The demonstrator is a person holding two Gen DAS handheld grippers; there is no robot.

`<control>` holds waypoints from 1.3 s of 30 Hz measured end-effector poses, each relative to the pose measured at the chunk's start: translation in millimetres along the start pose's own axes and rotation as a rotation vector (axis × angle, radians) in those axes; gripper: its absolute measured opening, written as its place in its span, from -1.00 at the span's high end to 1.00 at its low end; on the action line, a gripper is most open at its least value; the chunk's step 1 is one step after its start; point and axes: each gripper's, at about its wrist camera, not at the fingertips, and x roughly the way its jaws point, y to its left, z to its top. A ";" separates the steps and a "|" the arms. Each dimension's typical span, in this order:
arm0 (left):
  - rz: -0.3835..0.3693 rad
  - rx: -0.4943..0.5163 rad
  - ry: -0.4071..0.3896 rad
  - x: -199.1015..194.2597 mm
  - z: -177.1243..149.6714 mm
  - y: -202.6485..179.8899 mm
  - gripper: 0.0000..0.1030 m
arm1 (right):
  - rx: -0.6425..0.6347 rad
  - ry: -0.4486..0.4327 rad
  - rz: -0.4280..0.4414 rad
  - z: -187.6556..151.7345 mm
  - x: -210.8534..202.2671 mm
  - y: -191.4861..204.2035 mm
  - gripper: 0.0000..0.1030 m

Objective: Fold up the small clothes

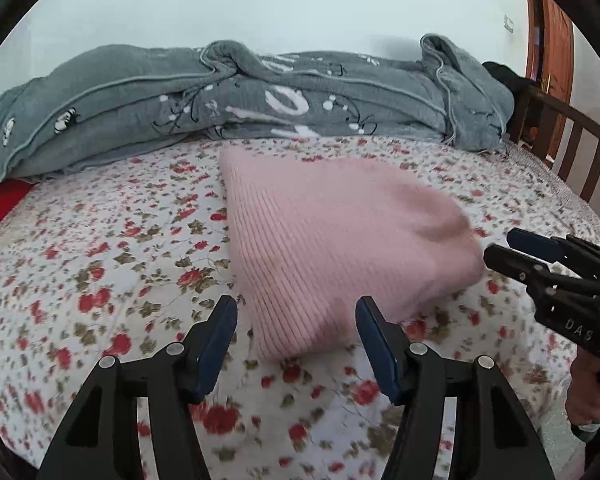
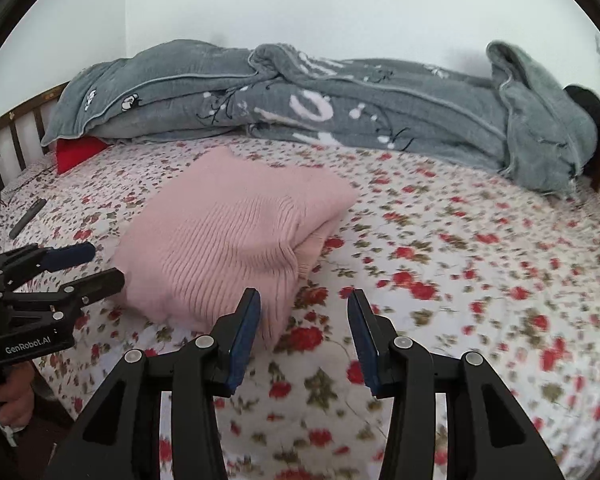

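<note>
pink sweater (image 1: 340, 240): folded, on floral sheet (image 1: 100, 272) | left hand-held gripper (image 1: 296, 308): empty, jaws apart | grey blanket (image 1: 240, 96): behind

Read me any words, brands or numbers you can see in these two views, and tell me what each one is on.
"GenRobot.AI": white letters on the body of the left gripper, seen from the right wrist.
"DAS": on the body of the right gripper, seen from the left wrist; the edge of the view cuts it off.
Large white letters on the grey blanket: folded over, only an "O" reads.

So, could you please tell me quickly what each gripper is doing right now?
Left gripper: open, holding nothing.
Right gripper: open, holding nothing.
</note>
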 end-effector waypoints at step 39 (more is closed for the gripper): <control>0.101 -0.086 -0.141 -135.7 13.9 -24.7 -0.64 | 0.137 -0.077 -0.147 -6.4 -164.5 -36.3 -0.90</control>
